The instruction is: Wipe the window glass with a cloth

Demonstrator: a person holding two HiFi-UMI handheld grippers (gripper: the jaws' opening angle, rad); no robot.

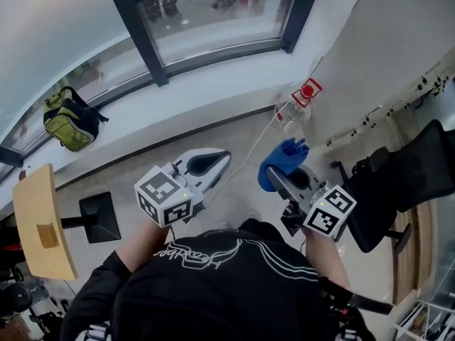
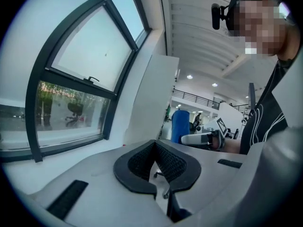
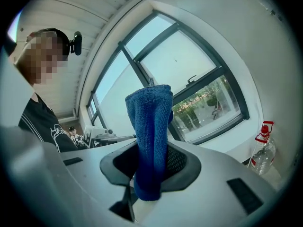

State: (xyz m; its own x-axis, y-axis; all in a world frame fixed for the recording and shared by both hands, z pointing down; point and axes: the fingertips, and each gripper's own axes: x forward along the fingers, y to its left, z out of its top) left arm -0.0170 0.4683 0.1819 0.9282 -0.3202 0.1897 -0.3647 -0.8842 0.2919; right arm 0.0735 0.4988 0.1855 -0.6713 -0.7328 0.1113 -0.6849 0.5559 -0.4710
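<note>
My right gripper [image 3: 150,161] pinches the blue cloth [image 3: 150,122], whose length stands straight out beyond the jaws. The window glass [image 3: 189,65] lies ahead of the cloth tip, not touching. My left gripper [image 2: 155,162] is closed and empty.

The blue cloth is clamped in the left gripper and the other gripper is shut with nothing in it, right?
No, the blue cloth is clamped in the right gripper, as the right gripper view shows. The other, the left gripper, is shut with nothing in it.

no legible text, shirt [image 1: 213,275] script unreadable
</note>
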